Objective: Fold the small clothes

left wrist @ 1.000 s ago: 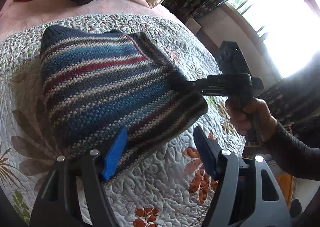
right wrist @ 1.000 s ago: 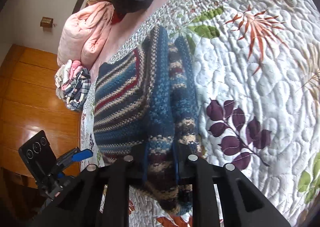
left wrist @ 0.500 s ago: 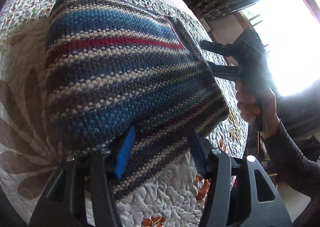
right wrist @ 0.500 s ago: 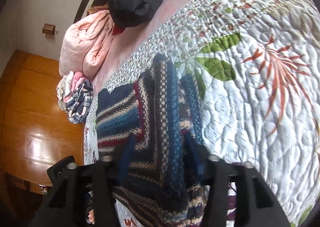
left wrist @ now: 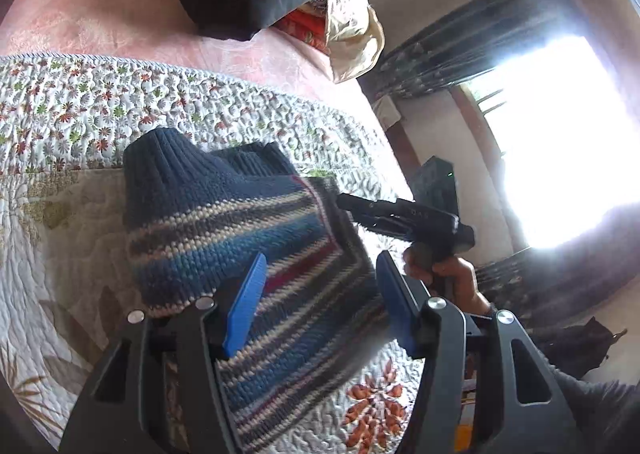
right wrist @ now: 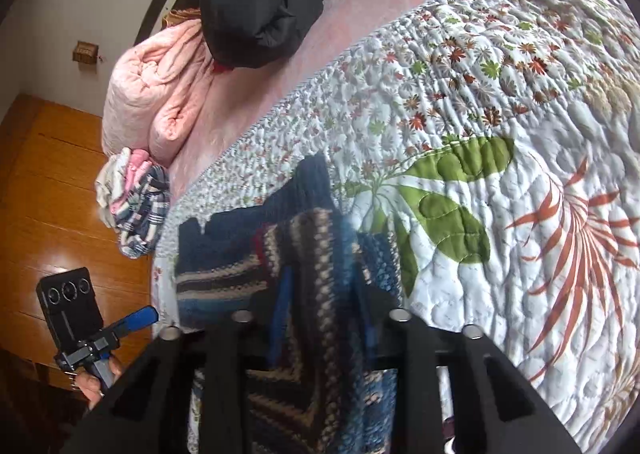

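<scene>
A bedroom, mid-fold: my left gripper [left wrist: 320, 294] hangs over the near edge of the striped knitted sweater [left wrist: 224, 238], blue-padded jaws spread wide with the knit lying between them, not clamped. My right gripper [right wrist: 324, 306] straddles a raised ridge of the same sweater; its jaws stand part-way apart with wool bunched in the gap, and I cannot tell whether they press on it or merely flank it. The sweater lies on the floral quilt [right wrist: 500, 133] of the bed, partly doubled over, its dark ribbed band [left wrist: 168, 165] at the far side from my left gripper. Beyond the sweater, toward the head of the bed, sit a black garment [right wrist: 248, 5] and a rolled pink blanket [right wrist: 160, 93]. I judge the knit thick, soft and floppy, light for its bulk, grippy rather than slick, apt to stretch and sag if lifted by one point. Best taken by a doubled edge or the ribbed band, two corners at once
</scene>
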The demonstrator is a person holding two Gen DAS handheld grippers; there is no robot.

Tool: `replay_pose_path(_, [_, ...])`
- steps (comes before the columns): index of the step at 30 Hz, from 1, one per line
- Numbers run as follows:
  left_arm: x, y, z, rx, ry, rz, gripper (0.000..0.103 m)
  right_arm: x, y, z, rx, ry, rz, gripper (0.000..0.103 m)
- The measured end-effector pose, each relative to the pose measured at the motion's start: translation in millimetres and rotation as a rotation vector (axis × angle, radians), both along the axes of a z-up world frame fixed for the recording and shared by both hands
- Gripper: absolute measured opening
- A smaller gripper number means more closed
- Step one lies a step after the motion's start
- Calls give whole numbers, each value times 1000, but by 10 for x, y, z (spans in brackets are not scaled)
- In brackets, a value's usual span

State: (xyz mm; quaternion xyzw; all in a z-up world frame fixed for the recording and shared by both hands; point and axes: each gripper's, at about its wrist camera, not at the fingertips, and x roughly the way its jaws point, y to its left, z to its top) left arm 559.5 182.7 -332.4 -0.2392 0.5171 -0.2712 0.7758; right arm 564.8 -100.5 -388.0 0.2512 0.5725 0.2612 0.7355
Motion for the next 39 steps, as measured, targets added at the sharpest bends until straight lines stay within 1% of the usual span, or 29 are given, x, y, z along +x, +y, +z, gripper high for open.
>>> replay_pose_path(1, [72, 1, -162, 63, 39, 22, 55, 41, -6, -114, -41, 25, -11, 27])
replay_pose_path(2, [129, 22, -351, 98, 80, 32, 45, 52, -34, -197, -50, 39, -26, 31])
replay_pose_path(3, [192, 38, -451, 116, 98, 39, 44, 56, -37, -201, -64, 36, -27, 42])
replay_pose_path(5, [238, 72, -473, 128, 85, 35, 46, 4, -70, -93, -55, 17, -14, 41])
replay_pose_path(6, [231, 74, -424, 121, 87, 35, 48, -42, -123, 5, -41, -5, -20, 41])
replay_pose_path(8, [205, 96, -252, 107, 47, 61, 53, -180, -194, 269, -21, -79, -29, 41])
replay_pose_path(10, [81, 183, -71, 46, -8, 69, 53, -358, -216, 455, 27, -124, 11, 41])
replay_pose_path(12, [-65, 163, -19, -16, -20, 45, 53, -512, -130, 478, 53, -128, 82, 41])
replay_pose_path(14, [-156, 42, -151, 60, 9, 19, 52, -584, 8, 282, 13, -88, 151, 36])
replay_pose_path(15, [-151, -4, -294, 124, 48, 21, 52, -572, 68, 139, -48, -61, 156, 18])
replay_pose_path(16, [-135, -7, -444, 151, 73, 27, 42, -561, 36, 19, -90, -48, 135, 0])
replay_pose_path(18, [-171, 66, -499, 126, 74, 50, 41, -574, -107, 21, -36, -18, 88, 0])
replay_pose_path(19, [-192, 80, -422, 124, 67, 58, 42, -637, -132, 143, -23, -41, 87, 5])
replay_pose_path(20, [-263, 115, -310, 104, 43, 60, 50, -732, -149, 269, 3, -62, 102, 9])
replay_pose_path(22, [-443, 108, -139, 51, -8, 26, 51, -990, -151, 453, 47, -98, 161, 14])
replay_pose_path(23, [-545, 48, -98, 59, -32, 0, 52, -1112, -143, 470, 32, -107, 191, 14])
replay_pose_path(24, [-638, -24, -122, 108, -38, -30, 53, -1202, -113, 417, 9, -97, 215, 14])
replay_pose_path(25, [-706, -131, -210, 190, -32, -67, 52, -1270, -87, 289, -30, -77, 229, 12])
replay_pose_path(26, [-782, -210, -299, 265, -39, -101, 52, -1306, -84, 155, -68, -68, 227, 8])
replay_pose_path(27, [-809, -274, -338, 304, -59, -110, 52, -1319, -130, 84, -72, -70, 211, 2])
replay_pose_path(28, [-834, -302, -305, 326, -77, -102, 52, -1313, -164, 102, -52, -60, 194, 3])
replay_pose_path(29, [-849, -296, -231, 321, -83, -86, 56, -1303, -202, 171, -24, -49, 181, 6])
replay_pose_path(30, [-883, -251, -135, 285, -90, -61, 61, -1292, -252, 266, 16, -51, 165, 19])
replay_pose_path(31, [-936, -179, -46, 238, -102, -31, 77, -1279, -323, 368, 55, -64, 141, 39])
replay_pose_path(32, [-1013, -84, 30, 189, -117, 1, 90, -1249, -404, 442, 69, -74, 111, 49])
replay_pose_path(33, [-1101, 29, 65, 149, -120, 31, 93, -1196, -481, 470, 84, -64, 89, 63])
replay_pose_path(34, [-1168, 135, 40, 113, -99, 53, 93, -1120, -550, 458, 109, -35, 74, 72])
replay_pose_path(37, [-1297, 388, -273, 25, 43, 106, 93, -818, -722, 223, 223, 97, 23, 83])
replay_pose_path(39, [-1374, 510, -508, -28, 140, 118, 93, -620, -756, -25, 329, 204, 2, 83])
